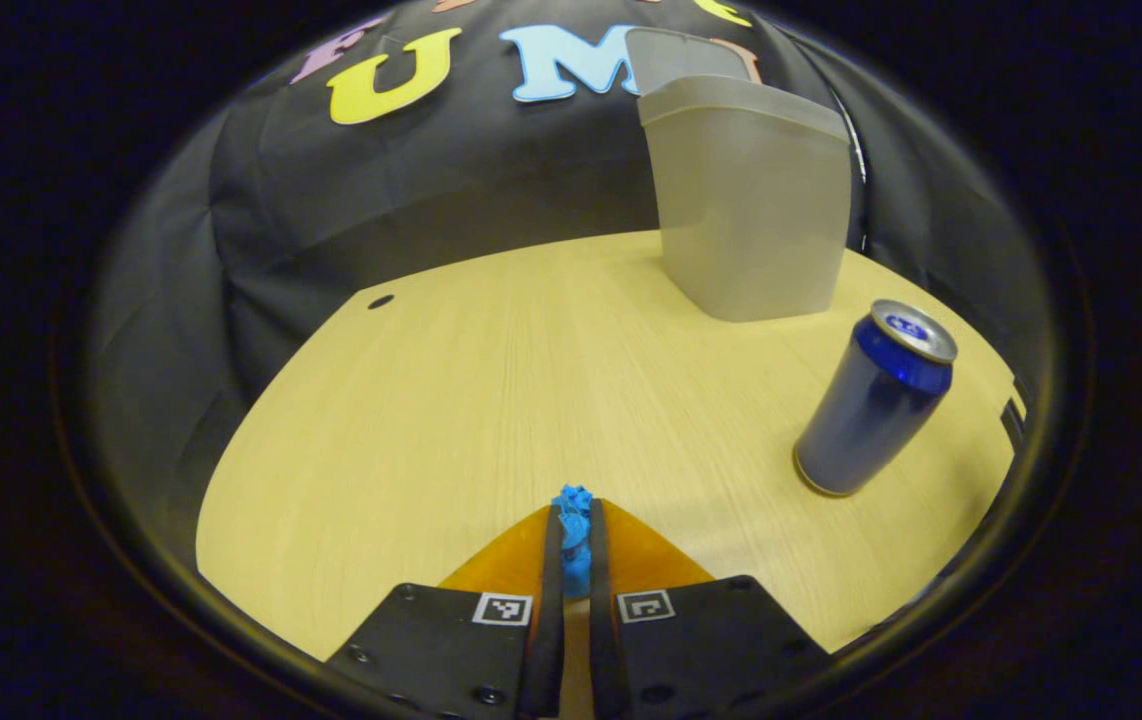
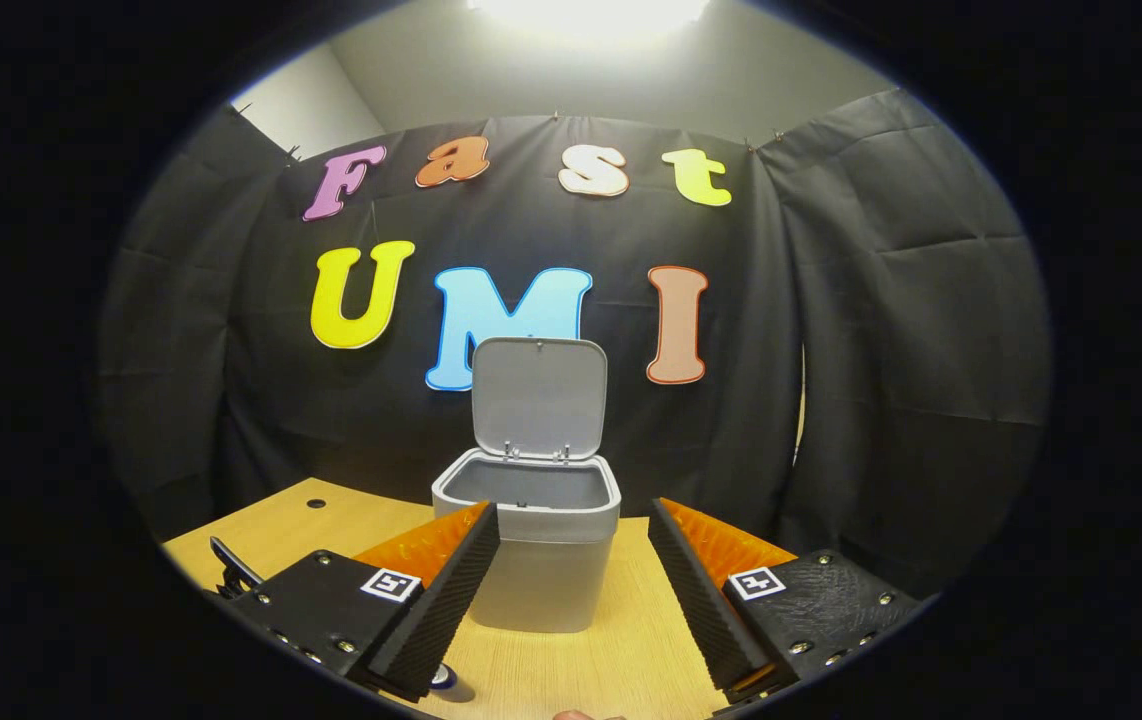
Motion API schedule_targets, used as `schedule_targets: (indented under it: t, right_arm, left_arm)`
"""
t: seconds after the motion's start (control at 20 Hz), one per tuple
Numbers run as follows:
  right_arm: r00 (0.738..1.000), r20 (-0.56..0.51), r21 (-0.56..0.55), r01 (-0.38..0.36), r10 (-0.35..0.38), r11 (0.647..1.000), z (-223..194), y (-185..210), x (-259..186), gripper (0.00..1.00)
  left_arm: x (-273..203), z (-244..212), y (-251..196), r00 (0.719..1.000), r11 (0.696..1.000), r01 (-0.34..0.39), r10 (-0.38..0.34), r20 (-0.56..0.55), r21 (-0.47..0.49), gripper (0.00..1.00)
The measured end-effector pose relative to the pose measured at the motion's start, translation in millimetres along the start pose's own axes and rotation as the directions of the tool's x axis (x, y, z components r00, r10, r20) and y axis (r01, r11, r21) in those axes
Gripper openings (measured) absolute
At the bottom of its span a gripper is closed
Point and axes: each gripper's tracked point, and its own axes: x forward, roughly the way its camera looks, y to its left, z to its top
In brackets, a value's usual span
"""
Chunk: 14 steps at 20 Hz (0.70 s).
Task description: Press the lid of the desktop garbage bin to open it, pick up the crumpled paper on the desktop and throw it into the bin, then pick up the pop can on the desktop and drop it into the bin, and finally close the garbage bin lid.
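Nearest to us, in the left gripper view, our left tongs [image 1: 576,545] are clamped together on the crumpled paper [image 1: 574,535], a small blue wad pinched between both fingers with its top poking out past the tips. It rides above the desk [image 1: 451,420], not lying on it.

Farther out and to the right of those tongs stands the pop can [image 1: 876,400], upright on the desk, its long axis vertical though the lens tilts it. Beyond the can, ahead and right of the paper, stands the garbage bin [image 1: 746,210], well apart from the tongs.

In the right gripper view, our right tongs [image 2: 571,580] stand wide apart and hold nothing, with the bin [image 2: 541,560] directly ahead between the fingers. Its lid [image 2: 539,397] is swung up and back, so the mouth faces upward.

We judge the paper must travel forward and to the right, up over the front rim, before the left tongs let go. The left hand has the paper; the right hand looks the nearer to the bin.
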Motion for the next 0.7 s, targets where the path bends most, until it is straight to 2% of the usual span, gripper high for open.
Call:
schedule_targets:
  t: [0.05, 0.3, 0.35, 0.7]
  right_arm:
    - [1.000, 0.000, 0.003, 0.003, -0.003, 1.000, 0.5, -1.9, 0.4, 0.96]
    - [1.000, 0.005, 0.006, 0.012, -0.012, 1.000, -0.9, -12.7, 0.3, 0.96]
    - [1.000, 0.005, 0.006, 0.016, -0.016, 1.000, -1.2, -15.3, -0.1, 0.96]
    - [1.000, -0.010, 0.016, 0.022, -0.021, 1.000, -10.7, -25.8, 6.1, 0.96]
  left_arm:
    - [0.1, 10.5, -0.6, 1.000, 1.000, 0.000, 0.000, 0.015, -0.009, 0.17]
    - [-6.7, 61.7, -6.1, 0.996, 1.000, 0.002, -0.002, 0.092, 0.000, 0.19]
    - [-8.0, 70.8, -9.7, 0.994, 1.000, 0.004, -0.005, 0.106, 0.004, 0.17]
    - [-25.0, 139.2, -27.3, 0.978, 1.000, 0.014, -0.016, 0.207, 0.008, 0.17]
